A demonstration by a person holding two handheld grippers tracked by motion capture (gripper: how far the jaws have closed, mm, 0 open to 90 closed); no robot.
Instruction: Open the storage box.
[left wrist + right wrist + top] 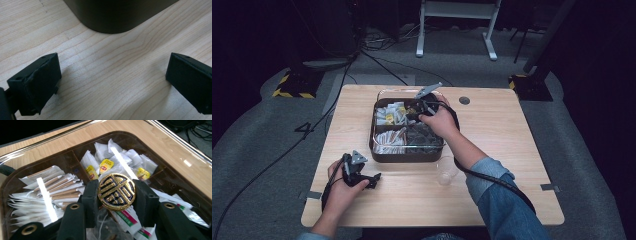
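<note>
In the high view, the right gripper (426, 106) is reaching over the far half of a dark compartmented box (377, 150) standing at the middle of the table (512, 150), nearer the far edge, while the left gripper (371, 179) is resting near the near-left corner, beside a clear cup (446, 171). In the left gripper view, its jaws are standing wide apart over bare wood, gripping nothing, with the box's rounded corner just ahead. In the right gripper view, the jaws are clamping a round gold knob (116, 191) on the box's clear lid (175, 142), above packets (50, 187) in the compartments.
</note>
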